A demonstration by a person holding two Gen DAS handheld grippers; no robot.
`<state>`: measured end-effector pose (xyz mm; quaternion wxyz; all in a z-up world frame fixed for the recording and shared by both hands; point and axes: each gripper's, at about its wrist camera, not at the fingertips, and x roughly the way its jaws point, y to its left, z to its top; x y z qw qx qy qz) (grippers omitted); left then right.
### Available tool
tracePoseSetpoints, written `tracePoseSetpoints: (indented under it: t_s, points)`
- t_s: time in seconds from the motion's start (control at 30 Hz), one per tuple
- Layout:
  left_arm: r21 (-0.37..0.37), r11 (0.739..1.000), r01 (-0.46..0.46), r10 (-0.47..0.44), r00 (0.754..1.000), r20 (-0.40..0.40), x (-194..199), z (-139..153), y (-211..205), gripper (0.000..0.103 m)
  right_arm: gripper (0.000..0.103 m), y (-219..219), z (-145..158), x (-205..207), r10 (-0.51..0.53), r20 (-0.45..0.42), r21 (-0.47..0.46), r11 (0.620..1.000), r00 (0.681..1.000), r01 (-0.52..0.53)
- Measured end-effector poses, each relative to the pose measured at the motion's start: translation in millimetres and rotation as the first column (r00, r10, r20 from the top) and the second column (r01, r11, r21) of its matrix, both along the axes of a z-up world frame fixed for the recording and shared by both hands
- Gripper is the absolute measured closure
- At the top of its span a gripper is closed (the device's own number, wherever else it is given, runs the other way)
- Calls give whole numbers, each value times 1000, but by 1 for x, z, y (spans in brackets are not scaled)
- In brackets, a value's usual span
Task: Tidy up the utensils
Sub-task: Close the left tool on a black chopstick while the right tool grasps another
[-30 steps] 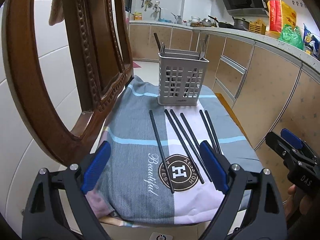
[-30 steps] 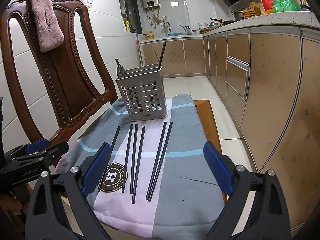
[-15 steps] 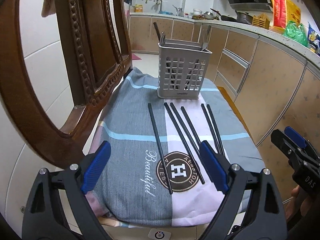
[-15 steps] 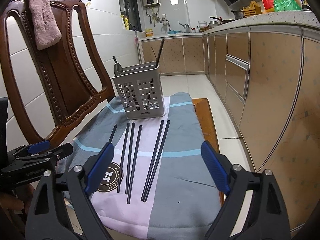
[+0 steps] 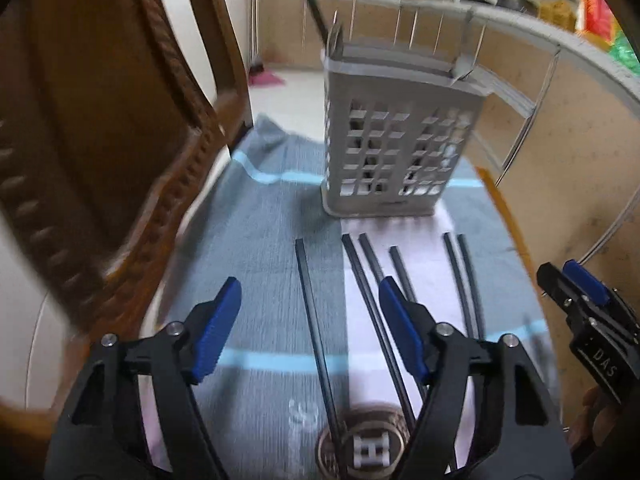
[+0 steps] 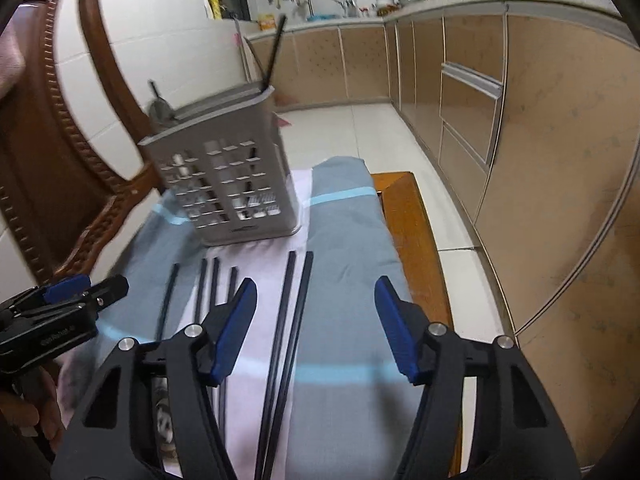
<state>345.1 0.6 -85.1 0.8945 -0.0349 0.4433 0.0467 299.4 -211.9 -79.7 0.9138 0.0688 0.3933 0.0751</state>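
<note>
Black chopsticks [image 5: 310, 300] lie in a loose row on a grey, pink and blue-striped cloth [image 5: 256, 248] spread over a wooden chair seat, their far tips just short of the grey slotted utensil caddy [image 5: 396, 148] that stands upright on the same cloth. Six sticks show: one alone on the side of the caddy nearest the chair back [image 5: 112, 128], three close together before the caddy's middle, and a pair [image 6: 292, 320] before its other side. A dark handle and some cutlery stick up out of the caddy. The left gripper [image 5: 310, 332] hangs over the single stick, its jaws part-way apart and just now closing, blue pads either side of the stick and clear of it. The right gripper [image 6: 316, 328] hangs over the pair, likewise half-spread and closing, nothing pressed between its pads. Beyond the caddy run beige kitchen cabinets [image 6: 472, 112] under a cluttered counter. Both views are blurred.
</note>
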Motion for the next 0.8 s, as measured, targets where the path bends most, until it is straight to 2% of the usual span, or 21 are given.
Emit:
tracePoseSetpoints:
  t_s: [0.03, 0.1, 0.27, 0.47, 0.53, 0.67, 0.73, 0.77, 0.8]
  points:
    - [2, 1000, -14, 14, 1000, -23, 11, -8, 3, 39, 43, 4, -6, 10, 4, -18, -14, 1000, 1000, -4]
    - [-19, 999, -31, 30, 998, -60, 25, -20, 8, 43, 51, 13, -17, 30, 23, -58, -28, 999, 998, -25]
    - [-32, 998, -52, 47, 988, -147, 51, -46, 14, 44, 56, 26, -37, 62, 33, -128, -68, 997, 991, -42]
    - [-22, 997, -80, 75, 978, -193, 71, -63, 21, 44, 67, 34, -57, 91, 21, -213, -120, 992, 977, -47]
    - [5, 997, -78, 77, 977, -197, 75, -66, 20, 44, 69, 37, -64, 97, 27, -239, -127, 990, 971, -58]
    - [4, 996, -87, 86, 977, -197, 78, -67, 21, 44, 70, 41, -70, 102, 35, -248, -154, 985, 968, -75]
    - [6, 996, -84, 84, 978, -192, 80, -66, 21, 50, 72, 44, -71, 104, 46, -248, -163, 983, 968, -88]
    - [9, 997, -75, 75, 979, -189, 81, -65, 20, 57, 78, 46, -71, 104, 56, -246, -169, 981, 968, -100]
    - [9, 998, -67, 68, 980, -185, 81, -64, 18, 70, 90, 48, -71, 104, 68, -247, -168, 979, 967, -112]
